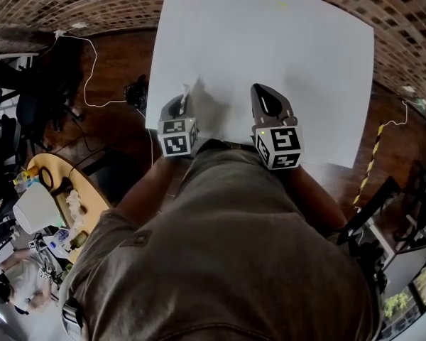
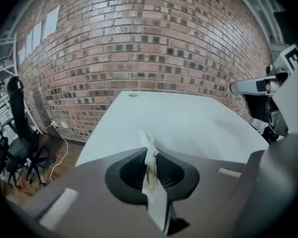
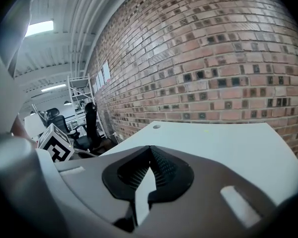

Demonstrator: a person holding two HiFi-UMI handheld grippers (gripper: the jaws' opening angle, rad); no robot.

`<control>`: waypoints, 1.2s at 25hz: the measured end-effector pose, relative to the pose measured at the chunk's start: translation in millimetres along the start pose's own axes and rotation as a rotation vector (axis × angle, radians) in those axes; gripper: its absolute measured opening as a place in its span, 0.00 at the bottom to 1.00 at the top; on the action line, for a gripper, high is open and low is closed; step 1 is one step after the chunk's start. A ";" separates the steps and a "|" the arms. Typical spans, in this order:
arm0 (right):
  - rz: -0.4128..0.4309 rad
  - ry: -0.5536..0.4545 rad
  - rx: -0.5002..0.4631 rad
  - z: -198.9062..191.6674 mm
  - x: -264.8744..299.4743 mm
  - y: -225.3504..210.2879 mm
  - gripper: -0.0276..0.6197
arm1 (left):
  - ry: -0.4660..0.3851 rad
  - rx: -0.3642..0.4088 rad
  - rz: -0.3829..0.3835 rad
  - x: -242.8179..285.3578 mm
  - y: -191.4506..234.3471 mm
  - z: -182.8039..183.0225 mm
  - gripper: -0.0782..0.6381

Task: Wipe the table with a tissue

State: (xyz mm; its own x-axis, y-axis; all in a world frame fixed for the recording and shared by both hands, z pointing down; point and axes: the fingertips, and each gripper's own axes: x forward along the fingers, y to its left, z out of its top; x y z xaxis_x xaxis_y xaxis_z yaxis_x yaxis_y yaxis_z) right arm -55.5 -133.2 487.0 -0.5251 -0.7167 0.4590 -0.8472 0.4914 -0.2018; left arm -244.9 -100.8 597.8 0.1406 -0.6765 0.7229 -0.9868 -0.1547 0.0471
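The right gripper (image 3: pixel 150 151) has its dark ribbed fingers (image 3: pixel 165 168) closed tip to tip, with nothing between them. Ahead lies the white worktop (image 3: pixel 223 148), with a small round hole (image 3: pixel 156 126) near its far left corner. A brick wall (image 3: pixel 213 58) rises behind it. At the left edge the left gripper (image 3: pixel 57 144) shows only its marker cube, with a black office chair (image 3: pixel 91 125) beyond.

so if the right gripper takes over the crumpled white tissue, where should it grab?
Likely the free tuft of the crumpled white tissue poking past the tips of the left gripper, coming from the front. The rest is pinched flat between those jaws. The right gripper is shut; open it first.
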 end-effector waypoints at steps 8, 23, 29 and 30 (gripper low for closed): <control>0.031 -0.033 -0.037 14.0 7.3 19.5 0.06 | -0.094 -0.070 0.063 -22.5 38.9 18.7 0.14; 0.001 0.015 -0.018 4.1 11.8 12.8 0.06 | -0.048 -0.096 0.092 4.7 63.0 9.3 0.14; -0.011 0.060 -0.001 -7.3 16.7 2.7 0.06 | 0.050 -0.086 0.090 31.6 61.4 -9.1 0.14; -0.014 0.062 0.002 -7.9 16.9 2.7 0.06 | 0.058 -0.081 0.088 32.8 60.6 -10.3 0.15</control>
State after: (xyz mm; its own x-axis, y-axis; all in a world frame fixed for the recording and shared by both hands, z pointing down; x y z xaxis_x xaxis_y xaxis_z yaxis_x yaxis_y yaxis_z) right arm -66.1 -140.1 501.1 -0.5069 -0.6916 0.5146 -0.8548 0.4802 -0.1966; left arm -301.0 -125.0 631.5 0.0503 -0.6415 0.7655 -0.9987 -0.0359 0.0355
